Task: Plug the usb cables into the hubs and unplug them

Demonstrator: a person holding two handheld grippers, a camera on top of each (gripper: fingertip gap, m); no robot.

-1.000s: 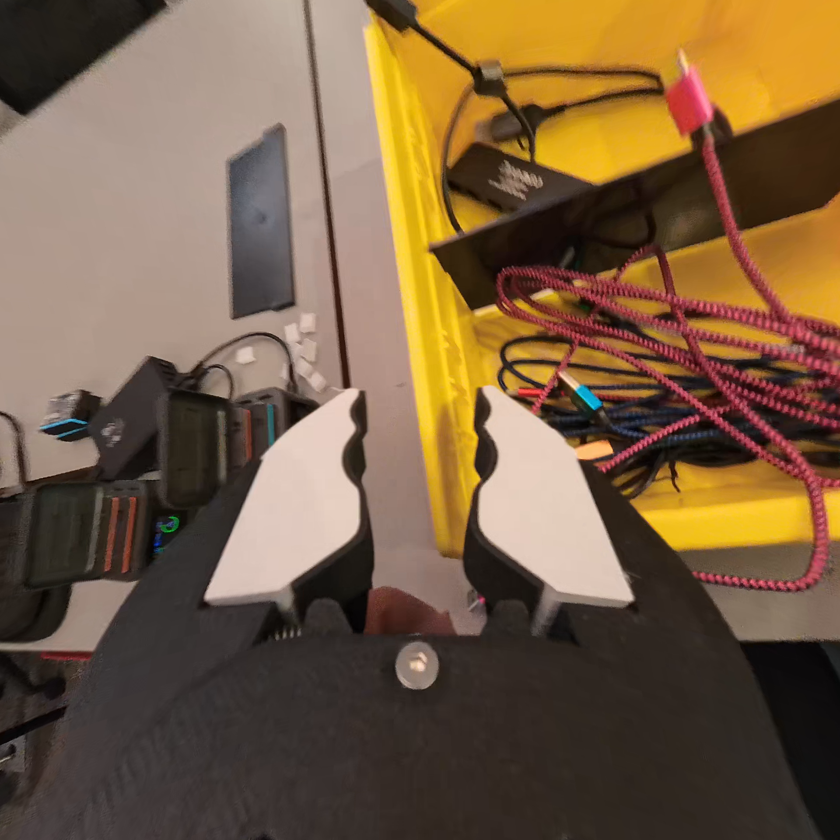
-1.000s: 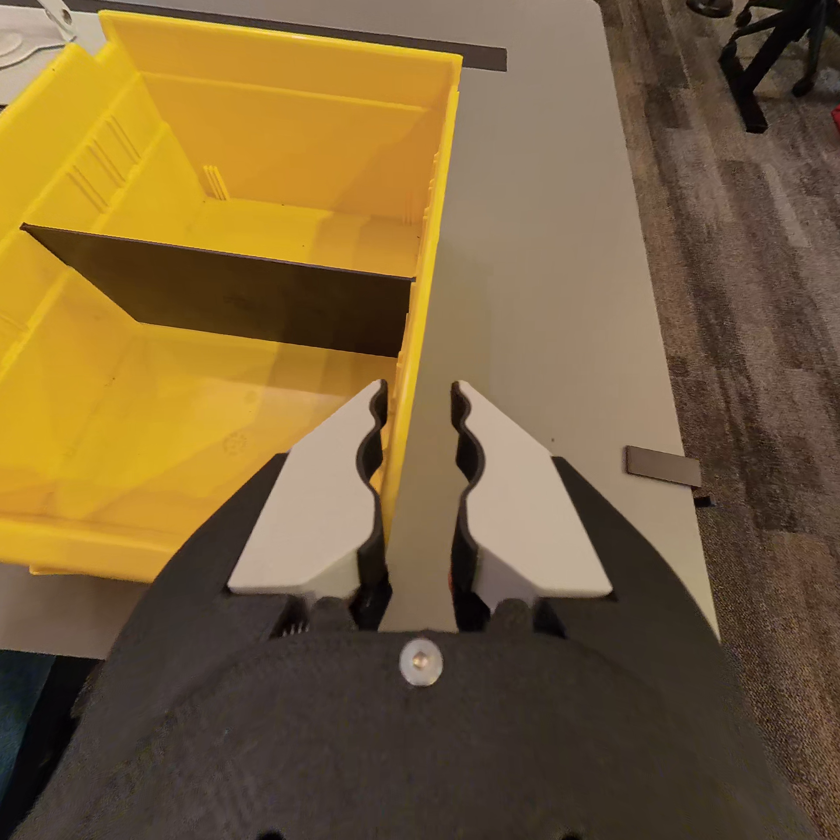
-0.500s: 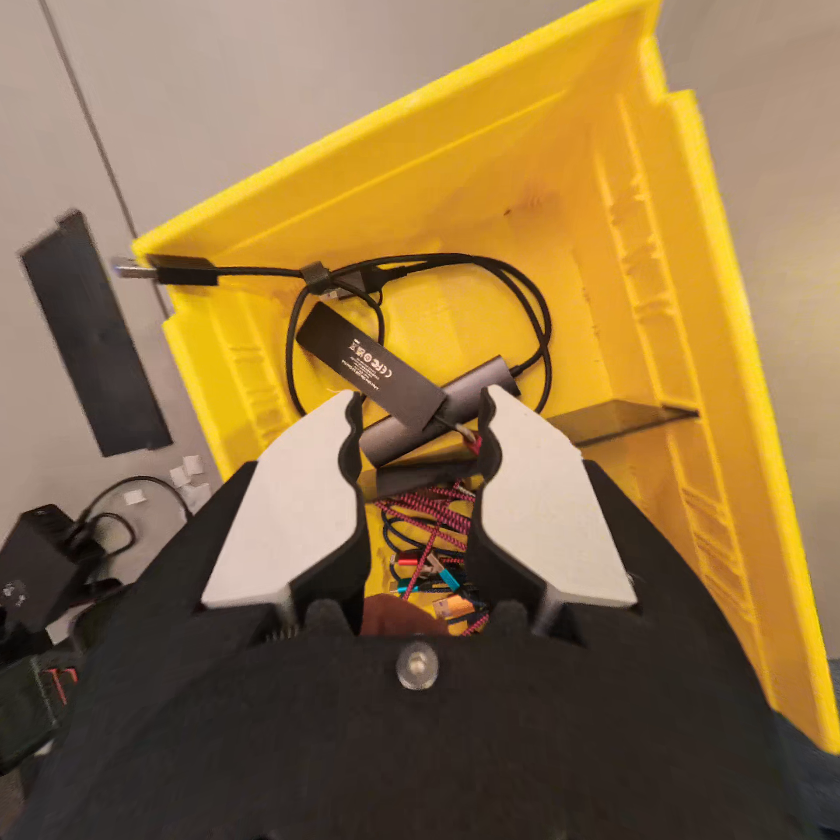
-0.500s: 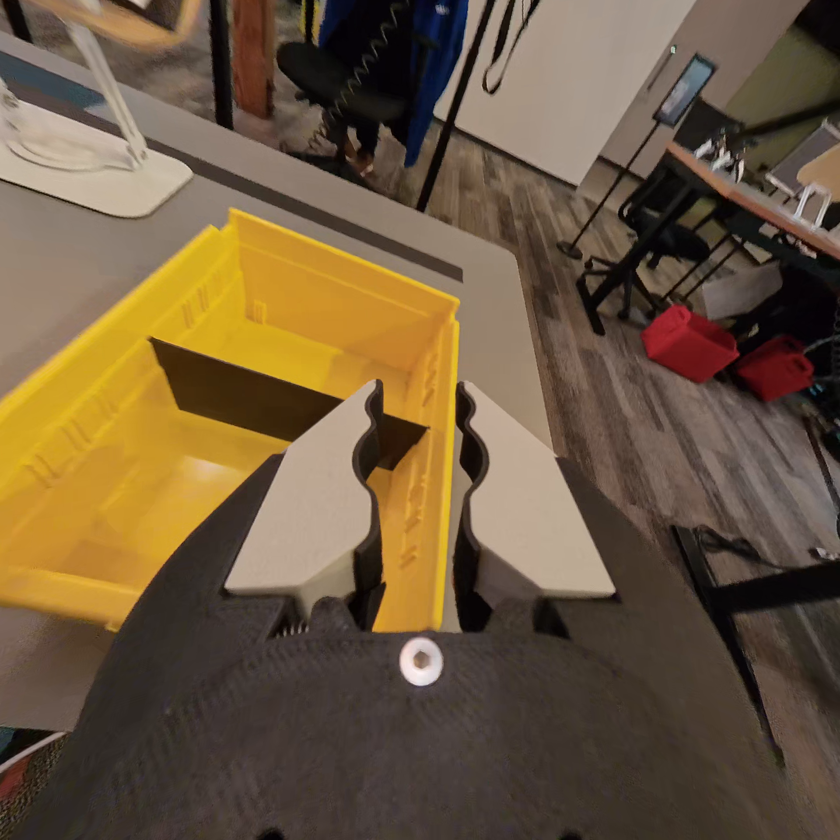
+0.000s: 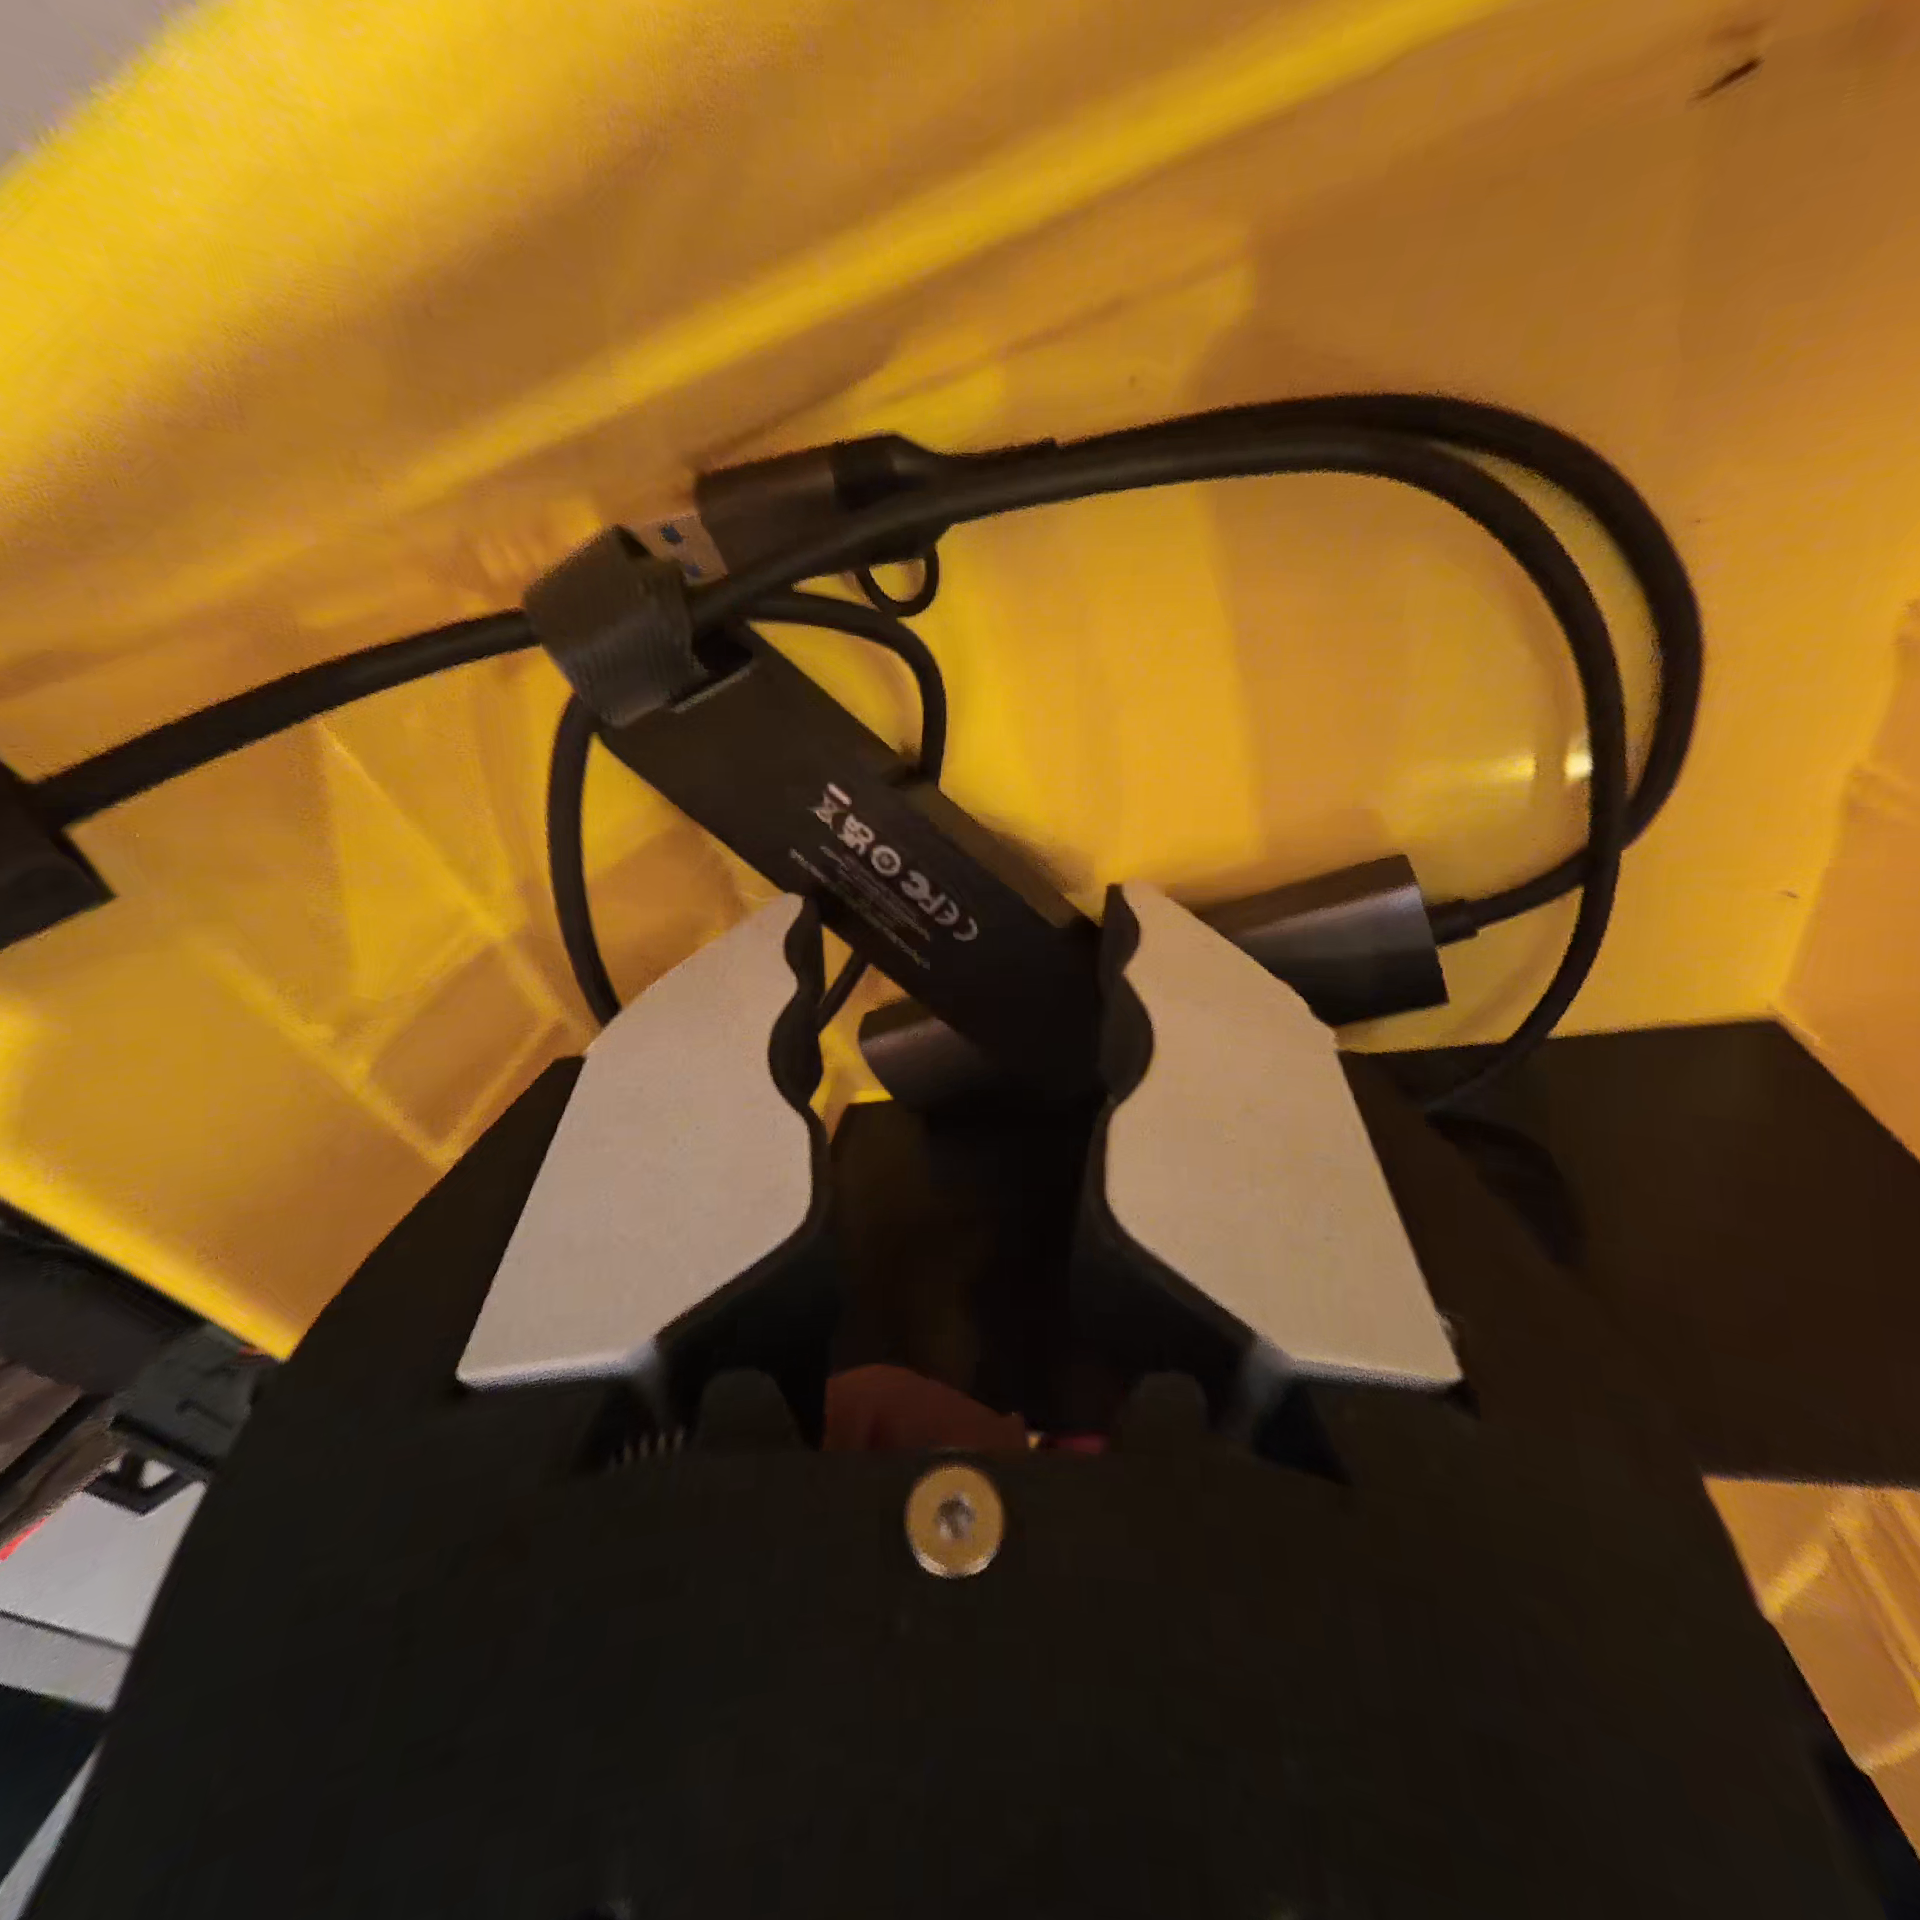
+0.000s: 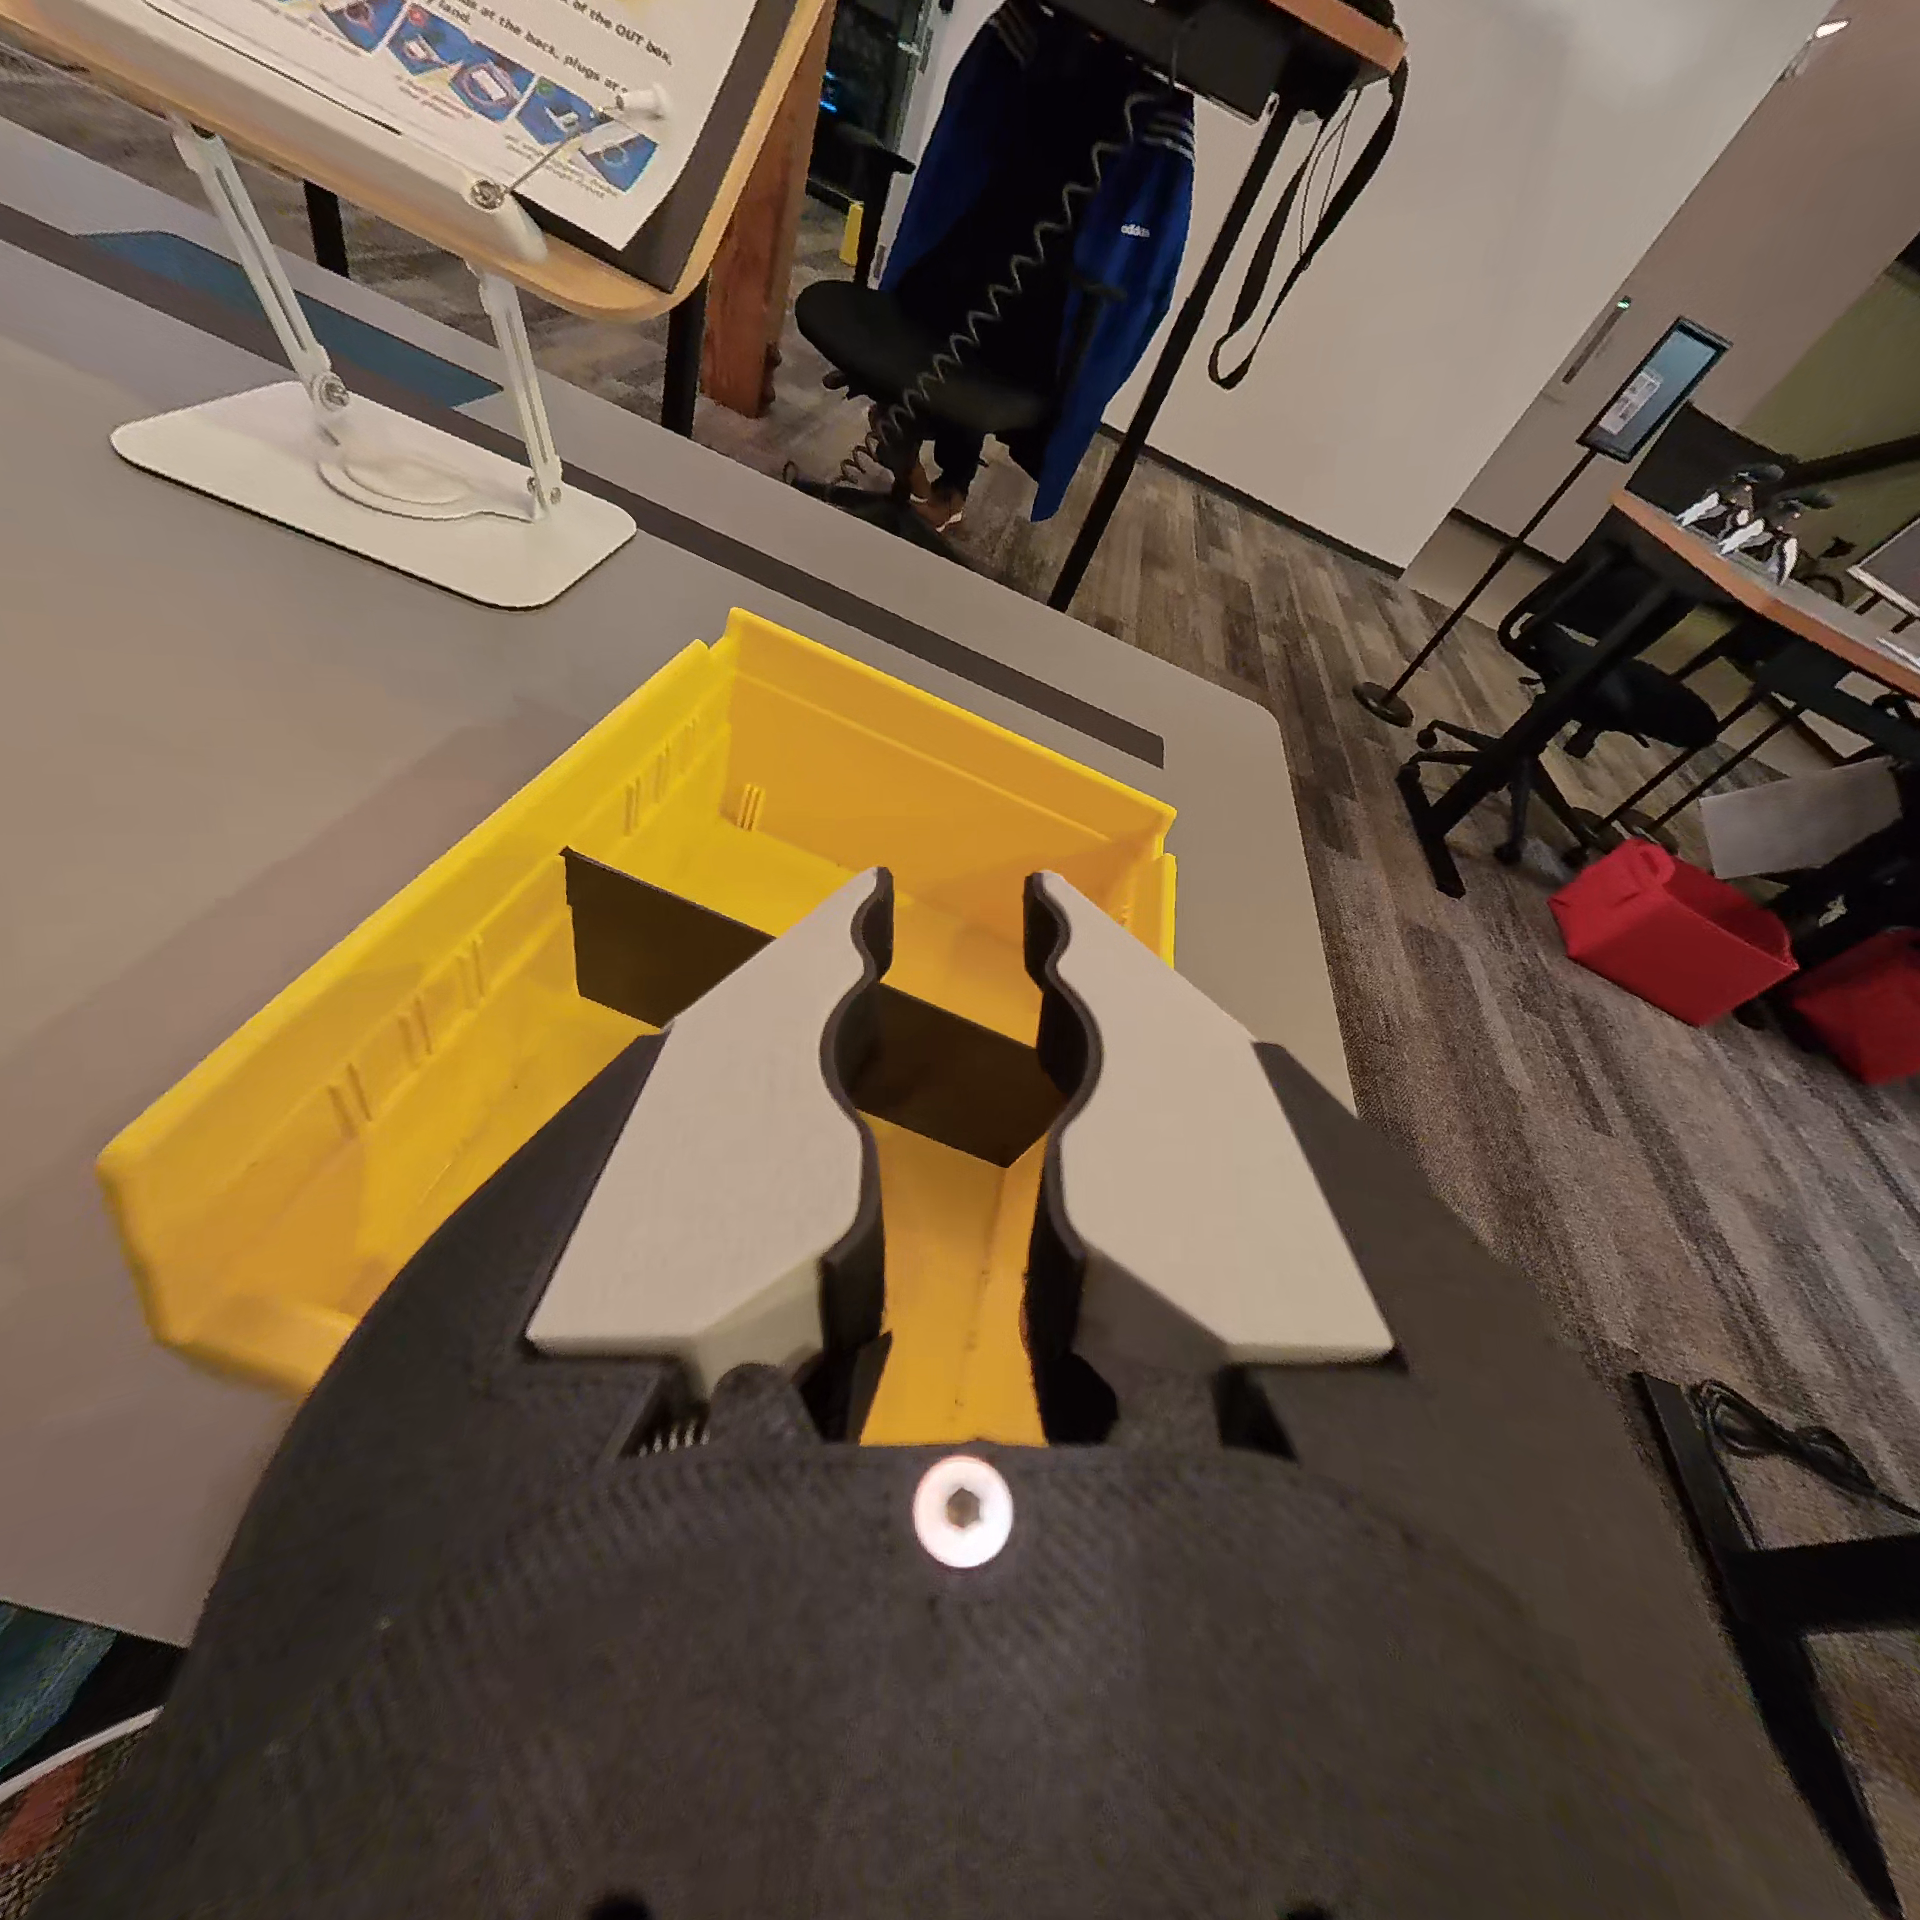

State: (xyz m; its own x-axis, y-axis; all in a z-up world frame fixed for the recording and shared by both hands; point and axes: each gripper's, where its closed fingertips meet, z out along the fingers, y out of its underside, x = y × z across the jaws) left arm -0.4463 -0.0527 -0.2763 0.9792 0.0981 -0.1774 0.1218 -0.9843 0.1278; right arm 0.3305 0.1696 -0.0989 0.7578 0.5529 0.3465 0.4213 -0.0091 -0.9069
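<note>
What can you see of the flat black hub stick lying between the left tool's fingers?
The flat black rectangular hub is a slim matte bar, plastic by its look, with small white markings on its upper face. It lies tilted inside the yellow plastic bin, its lower end between the open left tool fingers, crossing over a grey metal hub. Black round cables loop around it.
</note>
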